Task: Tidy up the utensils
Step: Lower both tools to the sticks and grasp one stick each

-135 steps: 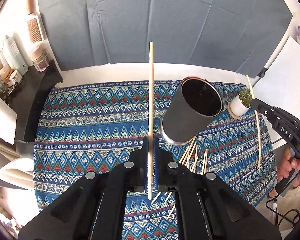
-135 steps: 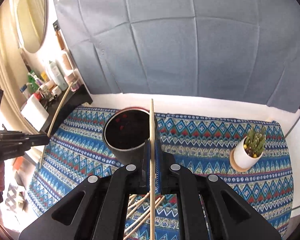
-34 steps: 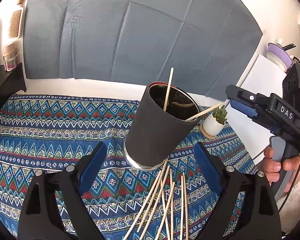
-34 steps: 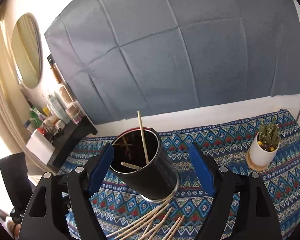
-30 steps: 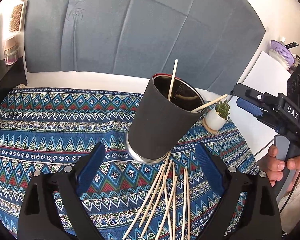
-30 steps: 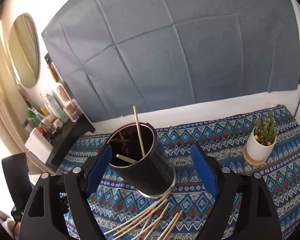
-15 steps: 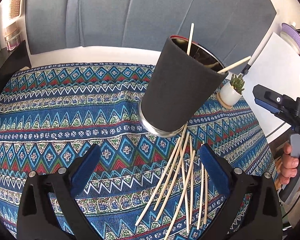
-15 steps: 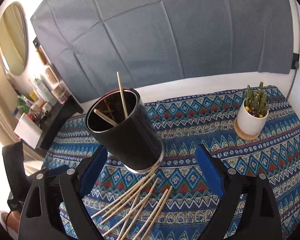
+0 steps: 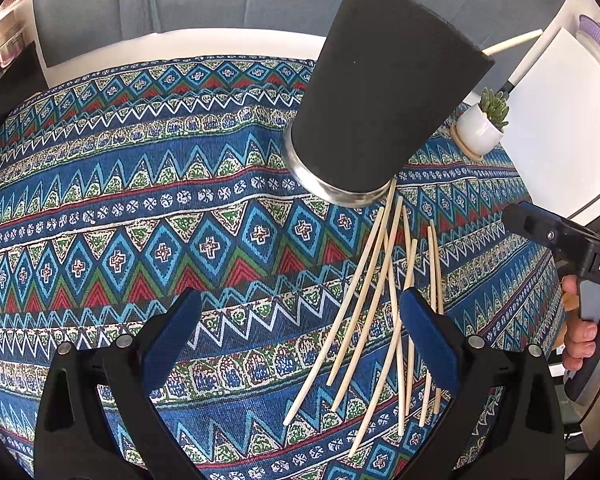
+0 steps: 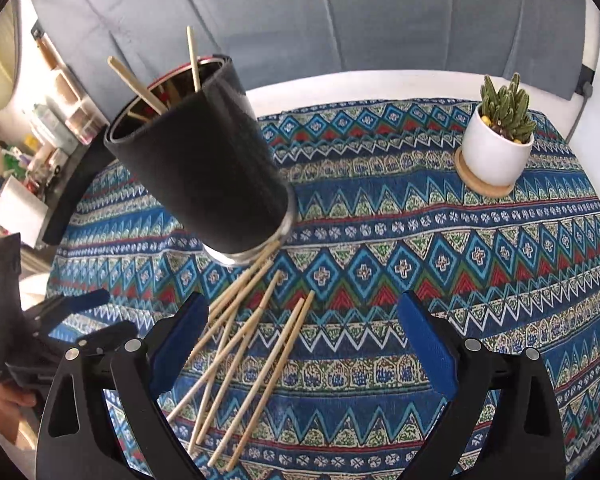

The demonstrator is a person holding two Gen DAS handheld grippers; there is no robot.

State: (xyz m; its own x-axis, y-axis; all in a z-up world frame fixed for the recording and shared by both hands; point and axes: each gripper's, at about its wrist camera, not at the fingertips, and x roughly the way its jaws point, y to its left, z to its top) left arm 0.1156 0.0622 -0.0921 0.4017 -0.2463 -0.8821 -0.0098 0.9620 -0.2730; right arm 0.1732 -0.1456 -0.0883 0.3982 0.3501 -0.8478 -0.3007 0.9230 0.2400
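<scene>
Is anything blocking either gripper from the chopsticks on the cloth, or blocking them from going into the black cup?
Nothing visible does. The loose chopsticks lie bare on the patterned cloth below the open left gripper and right gripper. The black cup is open-topped, holding only two chopsticks; the potted cactus stands well aside.

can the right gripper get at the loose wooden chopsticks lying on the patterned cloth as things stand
Probably yes. The right gripper is open and empty, its jaws having just been opening, and the loose wooden chopsticks lie uncovered on the patterned cloth just below it. The black cylindrical cup stands behind them, the left gripper off to the side.
</scene>
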